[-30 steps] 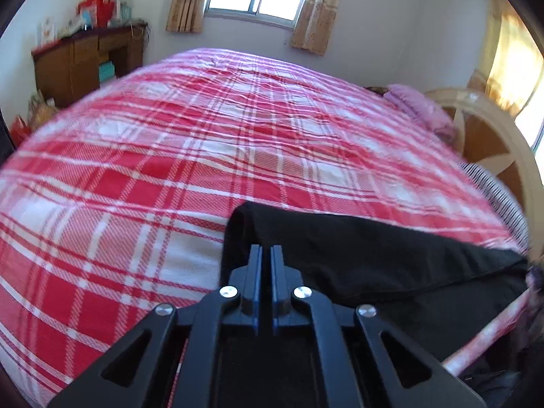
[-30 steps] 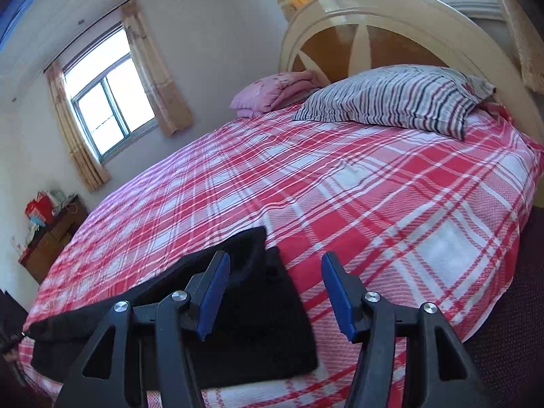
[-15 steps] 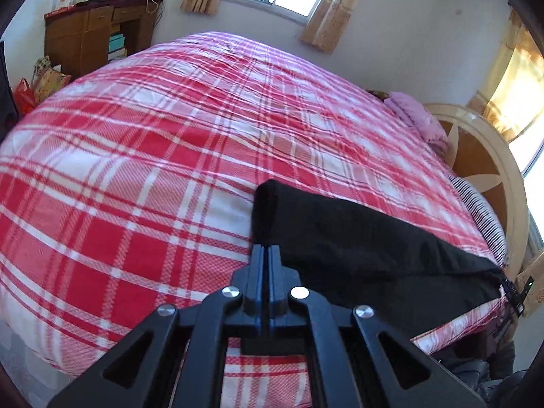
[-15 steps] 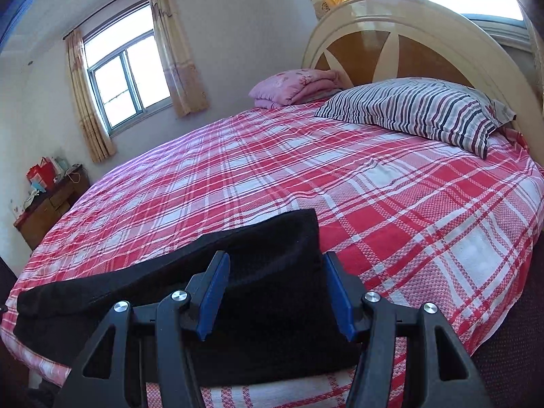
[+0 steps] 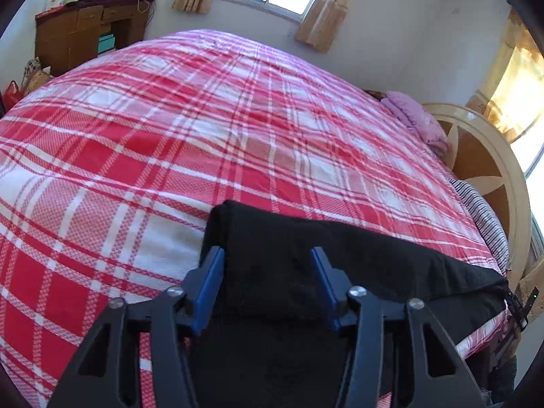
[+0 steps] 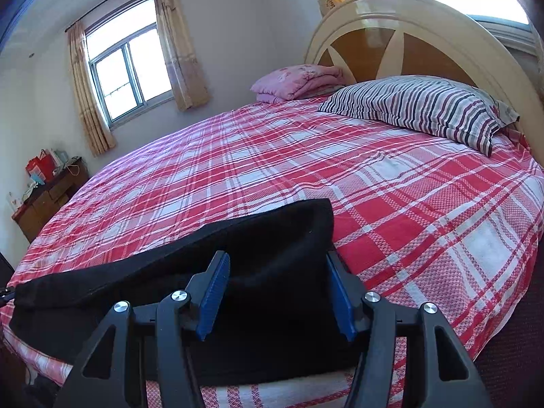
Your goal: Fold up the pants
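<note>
Black pants (image 5: 340, 258) lie folded lengthwise in a long strip along the near edge of the bed. My left gripper (image 5: 267, 265) is open, its blue pads either side of the pants' left end. In the right wrist view the same pants (image 6: 190, 258) stretch away to the left. My right gripper (image 6: 277, 272) is open over the pants' right end, empty.
The bed carries a red and white plaid sheet (image 5: 204, 129). A striped pillow (image 6: 421, 108) and a folded pink blanket (image 6: 299, 80) sit by the cream headboard (image 6: 425, 17). A wooden desk (image 5: 81, 34) with clutter stands by the far wall.
My left gripper was shut on the pants' left end and has opened, letting the cloth lie on the bed. My right gripper stayed open and moved over the pants' right end.
</note>
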The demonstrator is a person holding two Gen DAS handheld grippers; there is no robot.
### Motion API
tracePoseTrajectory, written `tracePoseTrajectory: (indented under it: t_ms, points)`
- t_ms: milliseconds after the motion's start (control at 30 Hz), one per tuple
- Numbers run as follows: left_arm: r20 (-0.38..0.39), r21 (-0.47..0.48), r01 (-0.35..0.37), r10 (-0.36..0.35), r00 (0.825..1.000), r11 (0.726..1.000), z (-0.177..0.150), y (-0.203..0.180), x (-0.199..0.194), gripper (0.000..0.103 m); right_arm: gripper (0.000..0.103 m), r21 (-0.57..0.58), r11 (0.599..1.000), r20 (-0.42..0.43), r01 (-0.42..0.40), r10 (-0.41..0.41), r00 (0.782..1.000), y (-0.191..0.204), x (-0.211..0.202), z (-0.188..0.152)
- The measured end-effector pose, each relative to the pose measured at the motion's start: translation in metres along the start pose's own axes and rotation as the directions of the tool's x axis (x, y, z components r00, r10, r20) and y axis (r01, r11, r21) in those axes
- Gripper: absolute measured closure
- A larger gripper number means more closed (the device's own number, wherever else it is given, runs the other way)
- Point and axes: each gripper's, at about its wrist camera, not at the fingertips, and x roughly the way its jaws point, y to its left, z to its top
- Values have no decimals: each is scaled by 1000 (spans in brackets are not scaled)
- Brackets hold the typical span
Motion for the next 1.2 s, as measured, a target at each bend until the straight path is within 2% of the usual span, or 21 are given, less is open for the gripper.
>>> tracePoseTrajectory:
  t_ms: [33,67,233,333,400,767,933,1000,1067,1133,1200]
  points:
    - [-19,1,0,0,1000,1000,-1,1,3,82,45,1,1000,-1,-1,1,1000,0,0,-1]
    - [-37,2,-7,7,999,1000,-3,2,6,101,45,3,1000,-2,-1,1,1000,0,1,-1]
    - [-25,14,-25,25,999,1000,-7,2,-11,100,45,4,1000,-5,1,-1,1000,0,2,-2]
    - [-16,-4,14,-14,1000,1000,-3,6,-29,100,45,7,1000,-2,-2,2,1000,0,1,-2]
    - [-1,-34,66,-66,998,997,0,10,-47,100,45,7,1000,1,-2,2,1000,1,0,-2]
    - [-33,-17,107,-107,994,994,-12,5,-78,101,45,-6,1000,12,-8,8,1000,6,-2,-1]
    - [-56,-38,104,-106,993,994,-22,17,-79,101,45,-5,1000,4,-9,9,1000,6,0,-2]
    - [-91,-42,97,-100,991,994,-28,23,-68,101,45,-10,1000,7,-9,9,1000,7,-1,-2]
    - [-120,-37,52,-56,991,998,-37,30,-56,101,45,-11,1000,9,-8,8,1000,7,-2,-2]
    - [-146,-44,34,-40,988,998,-44,37,-41,101,45,-8,1000,7,-10,10,1000,6,-1,-1]
    - [-147,-48,37,-43,988,998,-49,40,-33,100,45,3,1000,0,-17,17,1000,4,0,-1]
